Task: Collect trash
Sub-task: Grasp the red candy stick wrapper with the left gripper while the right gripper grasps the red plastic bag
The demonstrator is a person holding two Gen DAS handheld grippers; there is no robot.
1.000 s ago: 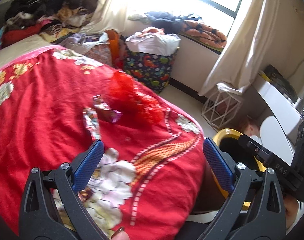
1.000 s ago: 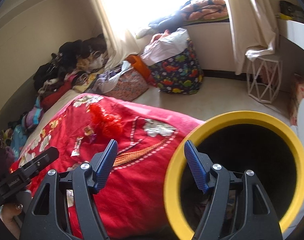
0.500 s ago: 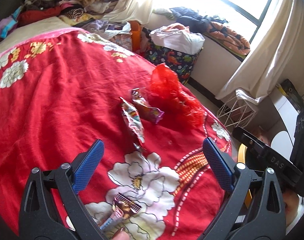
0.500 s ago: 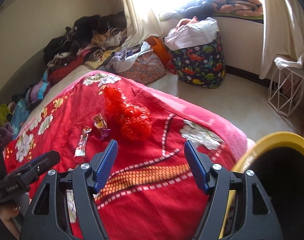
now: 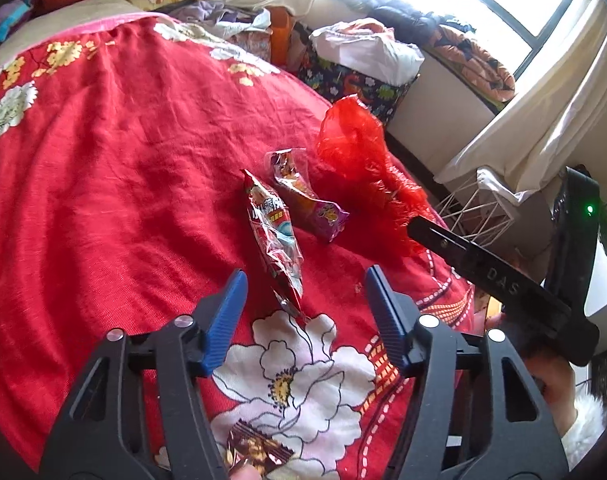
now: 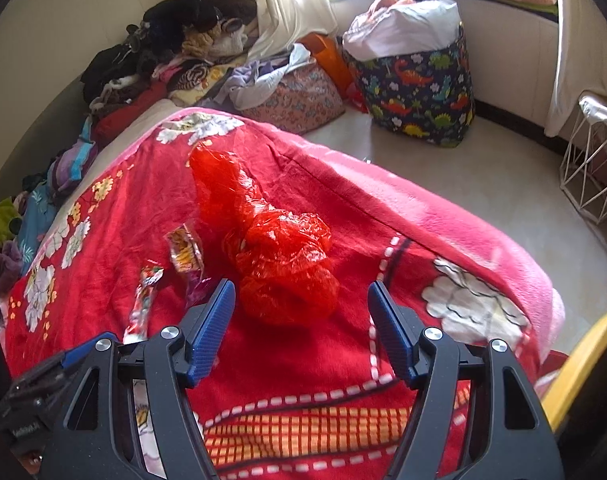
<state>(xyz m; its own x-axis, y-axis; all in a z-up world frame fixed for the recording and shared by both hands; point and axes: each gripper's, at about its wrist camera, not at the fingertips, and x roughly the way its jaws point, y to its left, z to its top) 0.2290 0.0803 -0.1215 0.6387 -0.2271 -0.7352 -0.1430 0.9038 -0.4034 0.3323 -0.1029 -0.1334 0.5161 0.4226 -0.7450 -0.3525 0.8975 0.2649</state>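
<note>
My left tool (image 5: 303, 292) is closing, nothing gripped yet, around the near tail of the long snack wrapper (image 5: 274, 236) lying on the bed's red blanket (image 5: 103, 168). I'd pinch across its width, low. Its long axis runs away from me. My right tool (image 6: 301, 304) hangs wide before the red plastic bag (image 6: 279, 256).

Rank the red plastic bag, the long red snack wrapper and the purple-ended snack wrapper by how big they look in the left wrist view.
1. red plastic bag, clearly the largest.
2. long red snack wrapper and purple-ended snack wrapper: they look alike in size; the long one lies nearer the camera, so I won't rank them.
</note>
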